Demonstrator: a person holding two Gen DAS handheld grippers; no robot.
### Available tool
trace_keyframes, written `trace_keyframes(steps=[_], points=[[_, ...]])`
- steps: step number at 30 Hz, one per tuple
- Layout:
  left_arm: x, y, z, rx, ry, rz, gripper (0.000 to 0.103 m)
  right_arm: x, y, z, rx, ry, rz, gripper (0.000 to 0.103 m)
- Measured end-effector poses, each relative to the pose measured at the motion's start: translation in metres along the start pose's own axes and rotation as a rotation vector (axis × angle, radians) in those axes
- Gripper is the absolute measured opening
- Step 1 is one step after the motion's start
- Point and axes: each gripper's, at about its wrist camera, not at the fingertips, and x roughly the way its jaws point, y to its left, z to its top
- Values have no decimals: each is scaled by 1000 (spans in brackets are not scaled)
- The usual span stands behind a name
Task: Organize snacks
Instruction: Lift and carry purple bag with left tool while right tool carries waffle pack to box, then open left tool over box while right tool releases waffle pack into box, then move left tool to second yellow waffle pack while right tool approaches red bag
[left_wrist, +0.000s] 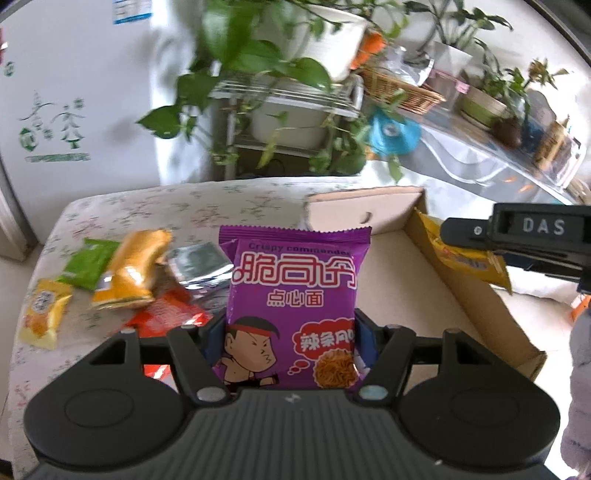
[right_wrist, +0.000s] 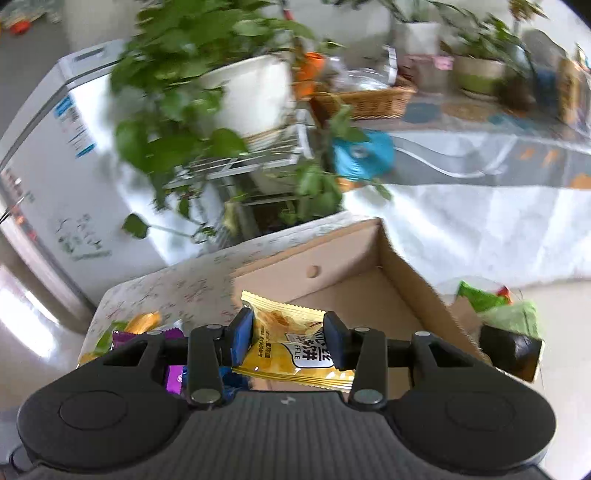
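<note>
My left gripper is shut on a purple noodle snack bag and holds it upright above the table, left of the open cardboard box. My right gripper is shut on a yellow waffle packet and holds it over the box; it also shows at the right of the left wrist view, with the yellow packet over the box's right wall. Loose snacks lie on the table at the left: an orange packet, a green one, a small yellow one, a silver one and a red one.
The floral-cloth table is small, with its far edge just beyond the box. Behind it stand a plant rack with trailing leaves and a white fridge. A wicker basket sits on a long side table. A bag of green items lies right of the box.
</note>
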Motion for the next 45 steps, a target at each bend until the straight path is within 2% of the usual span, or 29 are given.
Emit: trace_keyframes(steps=[17,19,21,24,31,45], points=[[43,-64,18,62,47,-91,67,2,-44,6,173,4,-104,50],[42,-69,21,82,32,-103,82,2,-46,7,194,-3,-95,55],[40,-75,23,114,13,-94,91,1,-45,8,198,-13,-100,61],[35,-76,27,140,-7,-86,93,1,-45,9,207,-24,-92,66],[25,-50,32,120,-13,-73,94,5,-34,10,182,-21,-52,75],[4,42,29,50,-21,15,95,23,23,7,36,15,101,80]])
